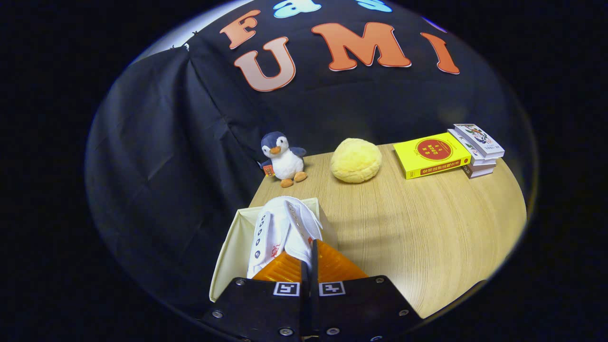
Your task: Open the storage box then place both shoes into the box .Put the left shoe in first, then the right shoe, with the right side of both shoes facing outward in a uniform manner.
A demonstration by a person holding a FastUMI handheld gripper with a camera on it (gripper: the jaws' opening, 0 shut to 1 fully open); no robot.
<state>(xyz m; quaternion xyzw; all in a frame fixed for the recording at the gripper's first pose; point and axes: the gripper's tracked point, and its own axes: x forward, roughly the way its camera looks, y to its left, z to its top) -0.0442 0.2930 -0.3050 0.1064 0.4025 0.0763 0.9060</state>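
The ribbed fingers (pixel 308 251) are pressed together, pinching the edge of a white canvas shoe (pixel 280 232) that stands in the open cream storage box (pixel 228 256) directly ahead. On the wood-grain tabletop (pixel 427 228), a plush penguin (pixel 282 159) sits at twelve o'clock and a round yellow cushion (pixel 356 160) at one.

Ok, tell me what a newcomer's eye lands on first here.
First the white shoe, gripped by the gripper, whose fingers are shut on it over the open cream storage box at the table's near corner. Beyond sit a plush penguin, a yellow cushion and a stack of books along the wall.
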